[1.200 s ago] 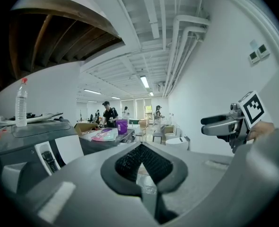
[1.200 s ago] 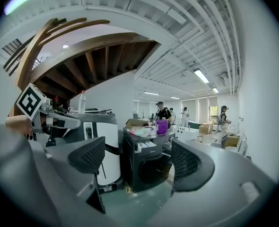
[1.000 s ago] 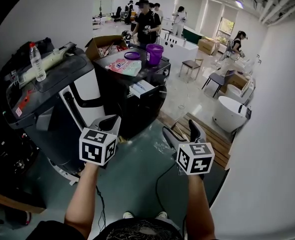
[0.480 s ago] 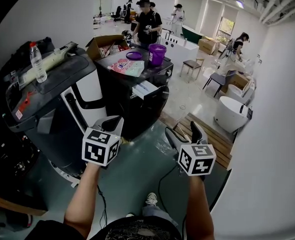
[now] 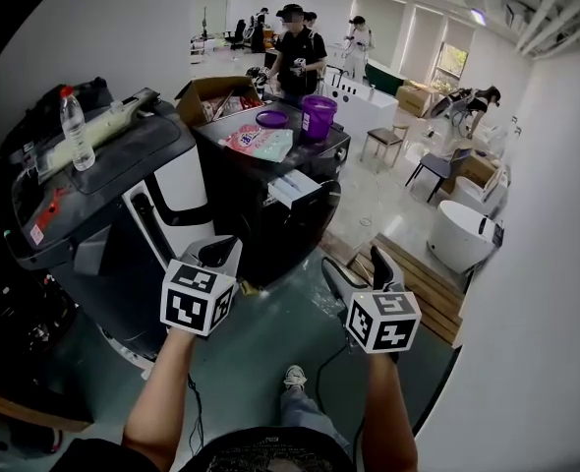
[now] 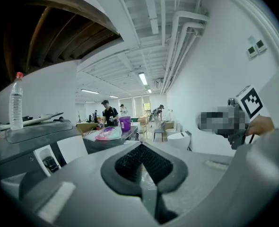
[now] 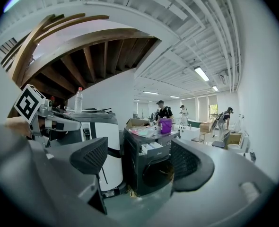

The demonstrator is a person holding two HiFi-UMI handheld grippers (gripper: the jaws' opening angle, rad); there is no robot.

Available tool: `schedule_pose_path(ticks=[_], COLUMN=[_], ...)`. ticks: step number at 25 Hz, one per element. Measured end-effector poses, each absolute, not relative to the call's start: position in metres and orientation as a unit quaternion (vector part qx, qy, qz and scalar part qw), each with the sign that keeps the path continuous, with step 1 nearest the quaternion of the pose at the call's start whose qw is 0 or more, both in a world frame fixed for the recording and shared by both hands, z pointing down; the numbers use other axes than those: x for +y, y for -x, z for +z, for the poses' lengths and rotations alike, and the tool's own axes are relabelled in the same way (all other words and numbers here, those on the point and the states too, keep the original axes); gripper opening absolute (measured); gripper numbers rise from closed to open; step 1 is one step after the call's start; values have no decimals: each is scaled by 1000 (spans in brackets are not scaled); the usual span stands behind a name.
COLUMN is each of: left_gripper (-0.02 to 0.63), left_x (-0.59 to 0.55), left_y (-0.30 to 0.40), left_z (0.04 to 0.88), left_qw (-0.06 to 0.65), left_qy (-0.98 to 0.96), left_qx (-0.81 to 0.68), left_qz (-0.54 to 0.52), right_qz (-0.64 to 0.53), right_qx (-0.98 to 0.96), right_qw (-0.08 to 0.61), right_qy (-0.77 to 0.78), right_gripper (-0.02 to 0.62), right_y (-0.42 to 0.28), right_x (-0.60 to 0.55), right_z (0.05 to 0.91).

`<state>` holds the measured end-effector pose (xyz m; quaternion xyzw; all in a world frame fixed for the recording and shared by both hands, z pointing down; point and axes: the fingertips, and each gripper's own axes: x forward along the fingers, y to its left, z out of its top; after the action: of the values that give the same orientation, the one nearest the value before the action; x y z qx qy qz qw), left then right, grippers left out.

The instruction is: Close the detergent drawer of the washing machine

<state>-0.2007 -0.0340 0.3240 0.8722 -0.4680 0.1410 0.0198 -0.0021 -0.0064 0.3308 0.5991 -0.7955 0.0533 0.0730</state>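
Above the open detergent drawer [image 5: 292,187] one purple bucket [image 5: 318,116] is standing; left gripper [image 5: 219,251] is squeezing shut on nothing, right gripper [image 5: 354,261] (wide, empty) has just been closing slightly.

One washing machine [image 5: 270,229] is standing ahead, one detergent drawer [image 5: 292,187] sticking out. One purple bucket [image 5: 319,116] is sitting on top; one bottle [image 5: 74,131] is standing left.

Can't read the print on the pink packet [image 5: 261,142] atop the washing machine [image 5: 280,229], upper middle of the head view. Can't make out anything inside the detergent drawer [image 5: 297,187]. Losing the machine's right edge behind the right gripper [image 7: 139,162], right gripper view.
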Motion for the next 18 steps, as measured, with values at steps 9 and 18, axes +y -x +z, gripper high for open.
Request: schedule_pose_path(ticks=[9, 18], left_gripper=[2, 2], left_x=[-69, -133], left_y=[188, 170], left_z=[330, 328], left_qw=[16, 24], left_qy=[-874, -867], left_qx=[-465, -476], left_qz=[140, 145], right_qz=[52, 61], right_qx=[-798, -807], right_qw=[75, 78], right_qy=[-596, -582], right_gripper=[420, 419], right_y=[-6, -24], right_x=[-44, -114], right_z=[337, 340])
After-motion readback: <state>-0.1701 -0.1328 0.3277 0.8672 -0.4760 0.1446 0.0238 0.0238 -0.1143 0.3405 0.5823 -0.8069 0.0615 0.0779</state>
